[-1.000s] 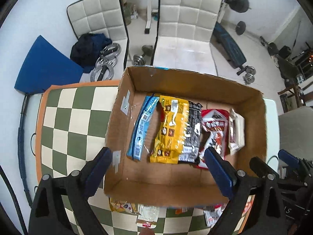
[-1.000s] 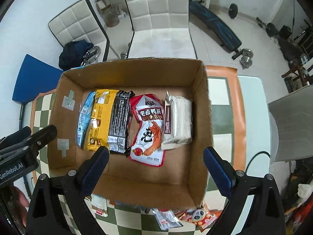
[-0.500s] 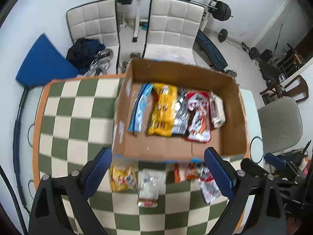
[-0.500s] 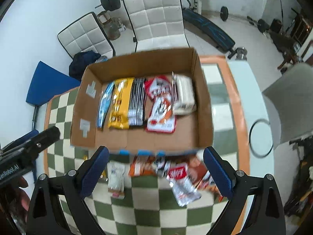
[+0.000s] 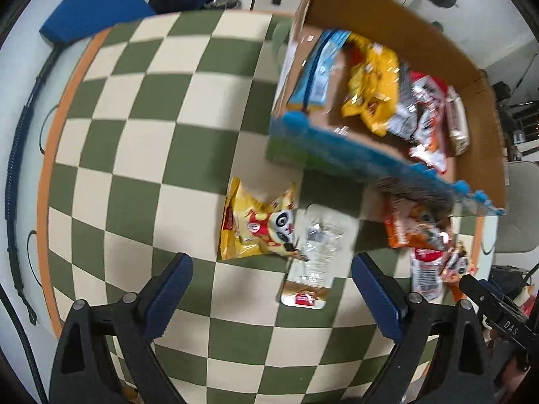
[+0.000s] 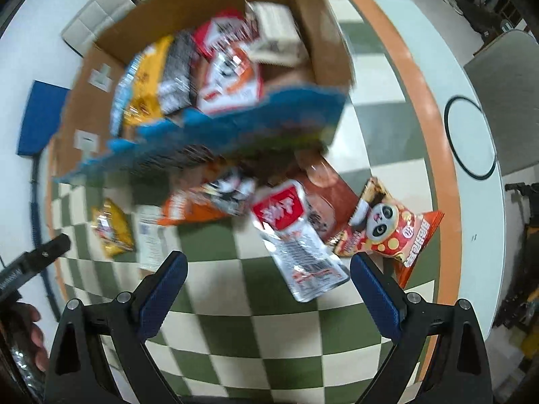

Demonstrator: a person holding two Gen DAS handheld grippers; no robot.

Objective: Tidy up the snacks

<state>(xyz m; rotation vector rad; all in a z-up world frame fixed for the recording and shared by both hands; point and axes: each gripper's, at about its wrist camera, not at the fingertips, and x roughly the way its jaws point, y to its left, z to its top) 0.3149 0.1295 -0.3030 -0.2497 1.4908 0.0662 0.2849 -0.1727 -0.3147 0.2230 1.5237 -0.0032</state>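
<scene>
A cardboard box [image 5: 478,77] with a blue front wall [image 6: 215,144] holds several snack packets in a row. Loose snacks lie on the checkered table before it: a yellow panda bag [image 5: 256,225], a clear packet [image 5: 313,256], an orange bag [image 5: 407,225], a red-and-clear packet [image 6: 296,239] and a red panda bag [image 6: 387,229]. My left gripper [image 5: 271,296] is open and empty, just short of the yellow bag and clear packet. My right gripper [image 6: 267,289] is open and empty, just short of the red-and-clear packet.
The green-and-cream checkered table [image 5: 151,134] has an orange border [image 6: 421,77]. A blue mat [image 5: 94,3] and white padded chairs [image 6: 97,23] stand beyond the table. A grey chair [image 6: 505,107] stands at the right.
Both grippers have pulled back from above the box and dropped toward the table. The loose snacks in front of the box have come into view. Both stay open.
</scene>
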